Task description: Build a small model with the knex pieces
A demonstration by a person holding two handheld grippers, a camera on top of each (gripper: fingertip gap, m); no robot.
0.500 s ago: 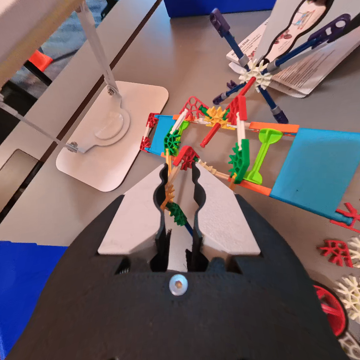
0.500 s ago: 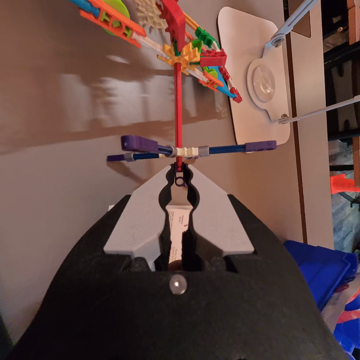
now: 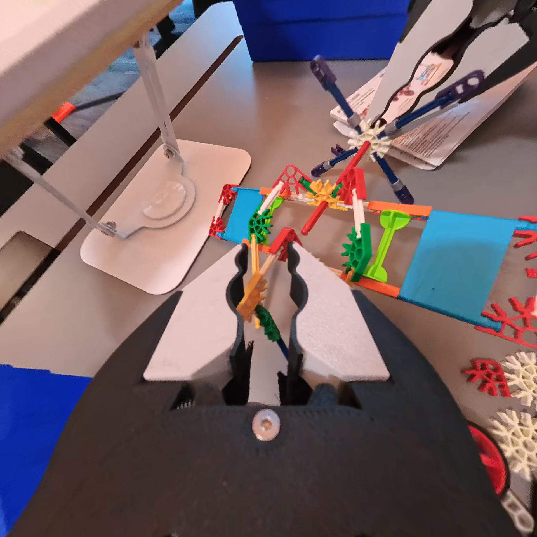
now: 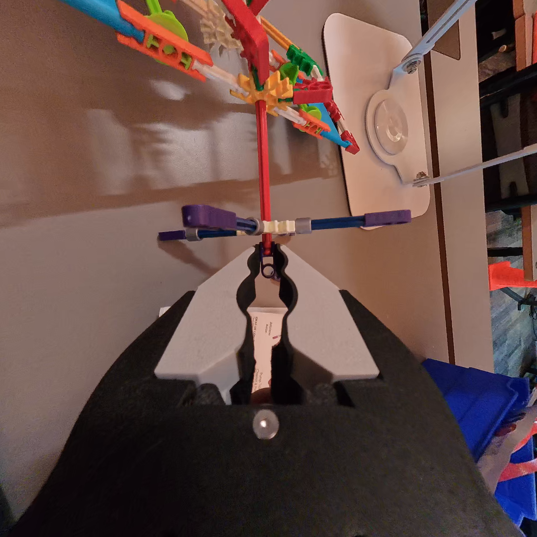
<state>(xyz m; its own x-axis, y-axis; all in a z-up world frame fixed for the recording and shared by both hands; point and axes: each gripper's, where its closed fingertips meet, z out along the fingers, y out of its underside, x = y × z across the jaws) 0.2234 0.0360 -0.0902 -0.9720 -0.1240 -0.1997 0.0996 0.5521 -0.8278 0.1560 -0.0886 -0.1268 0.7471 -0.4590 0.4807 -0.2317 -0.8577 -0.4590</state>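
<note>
The left tongs grip the near corner of the construction-toy model, as half a second ago. The right tongs, closed on a purple clip behind the white hub, have edged nearer. Beyond, the lamp base rests on the worktop.

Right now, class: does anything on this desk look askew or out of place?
Yes. The colourful toy frame hangs tilted above the grey desk, held by the left gripper. The right gripper pinches the end of the red rod. Loose red and white connectors lie scattered beside it.
</note>
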